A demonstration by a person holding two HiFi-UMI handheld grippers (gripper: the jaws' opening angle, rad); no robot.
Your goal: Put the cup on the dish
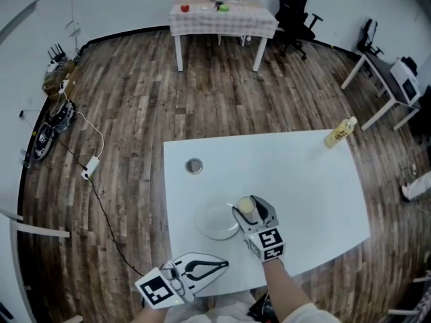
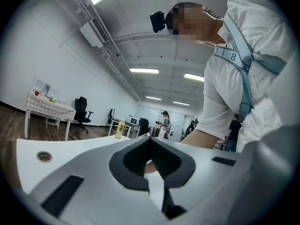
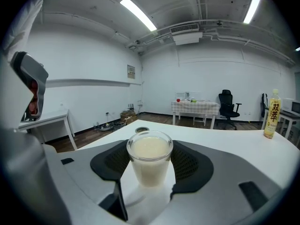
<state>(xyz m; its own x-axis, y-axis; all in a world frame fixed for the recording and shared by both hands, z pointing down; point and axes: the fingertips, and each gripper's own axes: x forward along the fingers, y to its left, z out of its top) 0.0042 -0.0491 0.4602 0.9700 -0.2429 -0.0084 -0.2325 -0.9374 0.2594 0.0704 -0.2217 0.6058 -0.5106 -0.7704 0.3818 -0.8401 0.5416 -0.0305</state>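
Note:
A clear cup (image 1: 246,206) of pale creamy liquid sits between the jaws of my right gripper (image 1: 249,208), which are closed on its sides. It is just off the right rim of the clear glass dish (image 1: 214,223) on the white table (image 1: 303,180). In the right gripper view the cup (image 3: 150,165) stands upright between the dark pads (image 3: 117,161). I cannot tell whether its base touches the table. My left gripper (image 1: 224,265) is at the table's near edge, its jaws together and nothing in them.
A yellow bottle (image 1: 340,132) stands at the table's far right corner. A small round metal piece (image 1: 194,166) lies at the far left of the table. Cables and a power strip (image 1: 89,167) trail over the wooden floor to the left.

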